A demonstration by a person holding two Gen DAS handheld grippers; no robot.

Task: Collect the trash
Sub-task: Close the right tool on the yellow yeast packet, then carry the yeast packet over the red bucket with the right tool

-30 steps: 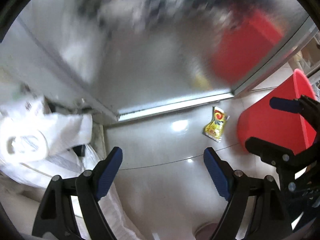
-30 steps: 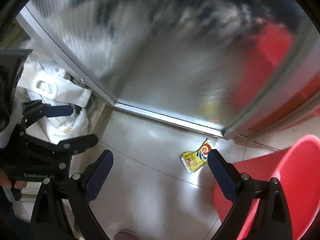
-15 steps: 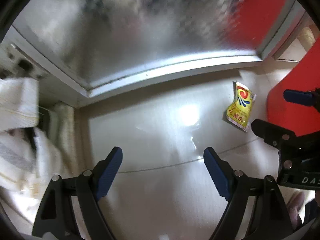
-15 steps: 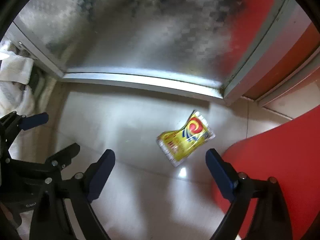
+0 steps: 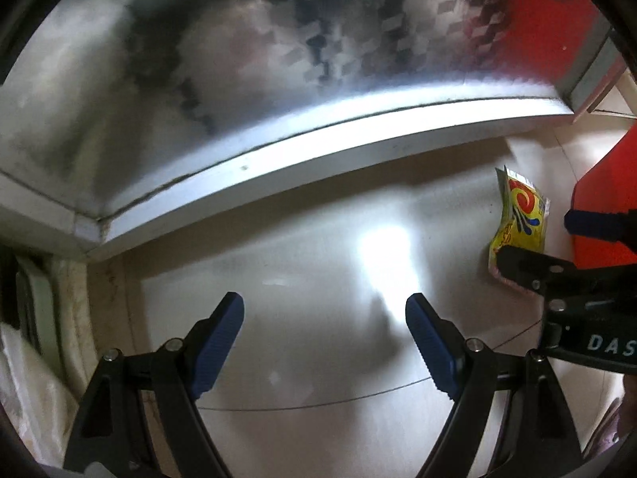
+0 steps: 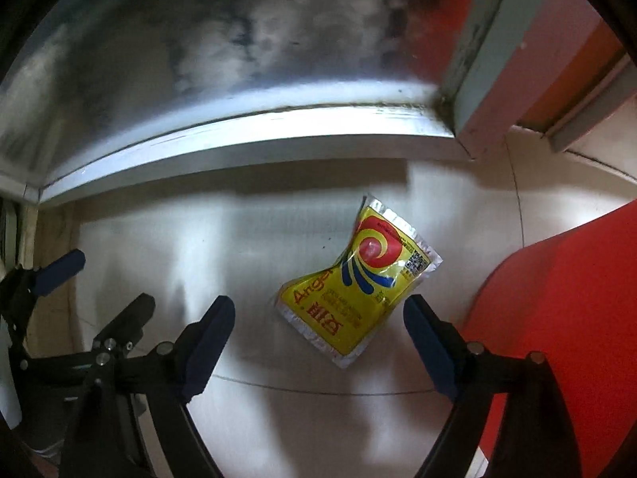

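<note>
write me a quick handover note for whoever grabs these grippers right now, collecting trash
Left gripper: open, empty, over bare floor tile, away from the trash.
Right gripper: open, empty, fingers either side of the yellow packet, not yet touching it.
Yellow packet: flat on the floor in front of the metal door sill, just left of the red bin.
Done: right gripper lined up on the packet.
Left: lower, close on the packet, lift it, probably drop it in the red bin.
</note>
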